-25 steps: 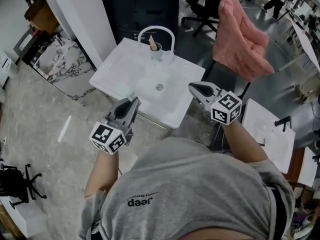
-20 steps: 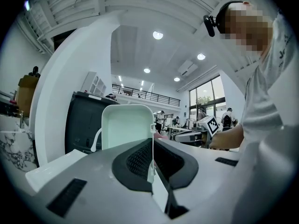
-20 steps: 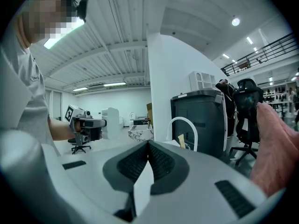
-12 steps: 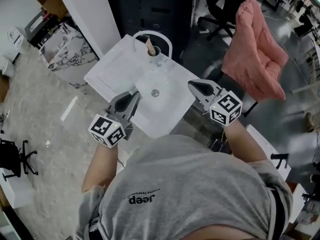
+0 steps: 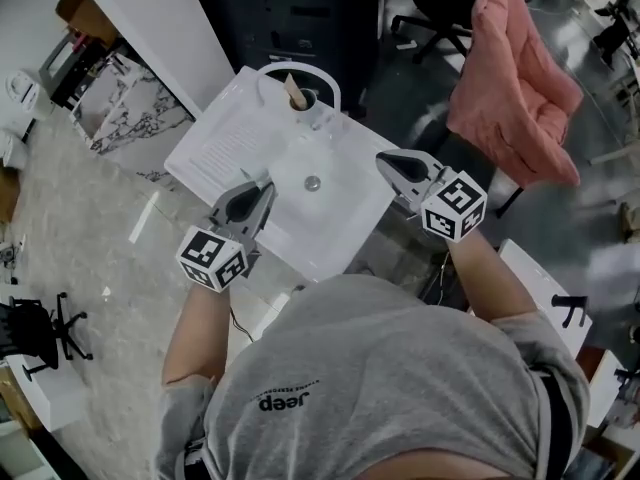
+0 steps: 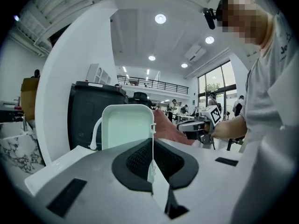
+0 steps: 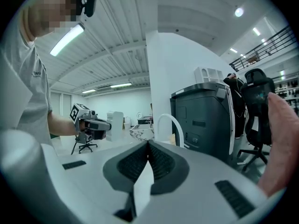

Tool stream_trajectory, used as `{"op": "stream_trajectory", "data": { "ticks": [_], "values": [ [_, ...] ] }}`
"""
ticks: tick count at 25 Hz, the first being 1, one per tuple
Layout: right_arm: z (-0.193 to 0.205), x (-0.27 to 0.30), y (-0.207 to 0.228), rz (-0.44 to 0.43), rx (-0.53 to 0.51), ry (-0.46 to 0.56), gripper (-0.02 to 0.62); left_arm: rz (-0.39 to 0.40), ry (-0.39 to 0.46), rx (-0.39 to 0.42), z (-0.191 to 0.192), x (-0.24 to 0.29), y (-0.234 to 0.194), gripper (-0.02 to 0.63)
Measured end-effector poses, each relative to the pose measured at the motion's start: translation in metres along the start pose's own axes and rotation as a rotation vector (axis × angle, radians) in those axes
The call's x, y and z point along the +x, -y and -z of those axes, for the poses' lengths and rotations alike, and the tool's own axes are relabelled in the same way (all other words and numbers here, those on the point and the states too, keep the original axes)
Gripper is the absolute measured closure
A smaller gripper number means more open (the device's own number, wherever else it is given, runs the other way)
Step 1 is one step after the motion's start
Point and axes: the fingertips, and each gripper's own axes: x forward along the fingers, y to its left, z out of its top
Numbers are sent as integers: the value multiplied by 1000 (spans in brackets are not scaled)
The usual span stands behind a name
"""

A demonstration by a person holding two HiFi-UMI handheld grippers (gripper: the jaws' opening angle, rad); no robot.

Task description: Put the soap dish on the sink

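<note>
Two tongs shut: left gripper (image 6: 151,141) clamped on edge of pale-green rectangular plastic soap dish (image 6: 125,127), held upright above near-left side of white ceramic sink (image 5: 350,193); right gripper (image 7: 148,146) empty. Dish best tipped flat, lowered onto ribbed ledge (image 5: 222,150), released once seated.

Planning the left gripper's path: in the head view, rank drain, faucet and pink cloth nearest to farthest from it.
1. Drain, just right of the left gripper.
2. Faucet, at the sink's far edge.
3. Pink cloth, off the sink, far right.
</note>
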Motion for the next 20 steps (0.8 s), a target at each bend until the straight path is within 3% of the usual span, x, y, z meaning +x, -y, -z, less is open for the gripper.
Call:
{"op": "stream_trajectory", "data": {
  "ticks": [5,13,20],
  "values": [
    [7,-6,12,40,0,-14,537,87,-123,139,11,30,-7,589],
    [27,-33,42,94,29,0,537,306,-429,513,44,99,12,589],
    [59,-65,74,145,78,-2,537,450,-616,741,77,165,32,589]
  ]
}}
